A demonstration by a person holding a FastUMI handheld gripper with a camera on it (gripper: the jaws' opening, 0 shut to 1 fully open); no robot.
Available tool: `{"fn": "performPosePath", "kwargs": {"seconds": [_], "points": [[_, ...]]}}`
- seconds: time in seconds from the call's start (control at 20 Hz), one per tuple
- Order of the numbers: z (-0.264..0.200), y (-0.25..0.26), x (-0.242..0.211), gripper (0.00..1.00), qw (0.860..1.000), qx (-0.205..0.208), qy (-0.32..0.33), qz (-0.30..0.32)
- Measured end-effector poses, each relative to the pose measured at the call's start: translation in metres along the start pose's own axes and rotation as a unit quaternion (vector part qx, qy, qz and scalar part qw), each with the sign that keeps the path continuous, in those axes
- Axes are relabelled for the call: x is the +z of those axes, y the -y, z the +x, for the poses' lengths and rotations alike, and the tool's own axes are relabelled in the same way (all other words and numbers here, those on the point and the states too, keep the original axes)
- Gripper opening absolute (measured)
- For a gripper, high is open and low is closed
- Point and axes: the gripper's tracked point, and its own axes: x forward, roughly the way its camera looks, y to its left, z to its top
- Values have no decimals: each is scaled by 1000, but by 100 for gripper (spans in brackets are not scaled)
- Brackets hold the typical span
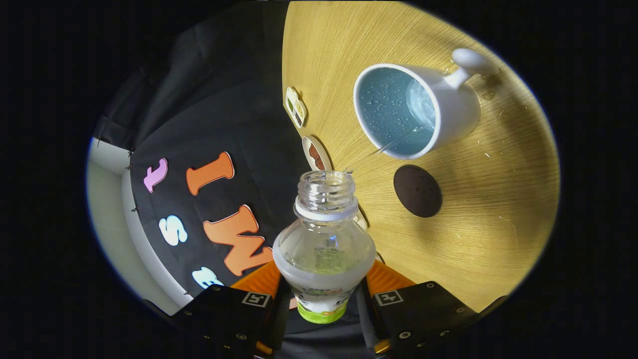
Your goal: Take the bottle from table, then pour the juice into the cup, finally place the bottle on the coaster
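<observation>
My gripper (321,294) is shut on a clear plastic bottle (324,244) with no cap, held between the fingers and tilted so the whole scene looks rolled sideways. A thin stream of clear liquid (394,143) runs from the bottle's mouth into a white cup (416,112) with a blue inside and a handle, standing on the wooden table (498,199) beyond the fingers. The cup's inner wall is wet with droplets. A round dark coaster (417,191) lies on the table between the cup and the bottle.
Two small picture coasters (295,106) (316,153) lie near the table's edge by the black cloth wall. A few drops of liquid (487,94) sit on the wood near the cup's handle.
</observation>
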Motion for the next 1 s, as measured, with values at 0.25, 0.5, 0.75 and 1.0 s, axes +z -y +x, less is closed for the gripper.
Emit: {"fn": "performPosePath", "kwargs": {"seconds": [0.25,0.5,0.75,1.0], "points": [[1,-2,1,61,1000,2,2,5],[-1,-8,-1,61,1000,3,1,19],[-3,-12,3,61,1000,4,3,25],[-5,-15,2,61,999,4,1,36]]}}
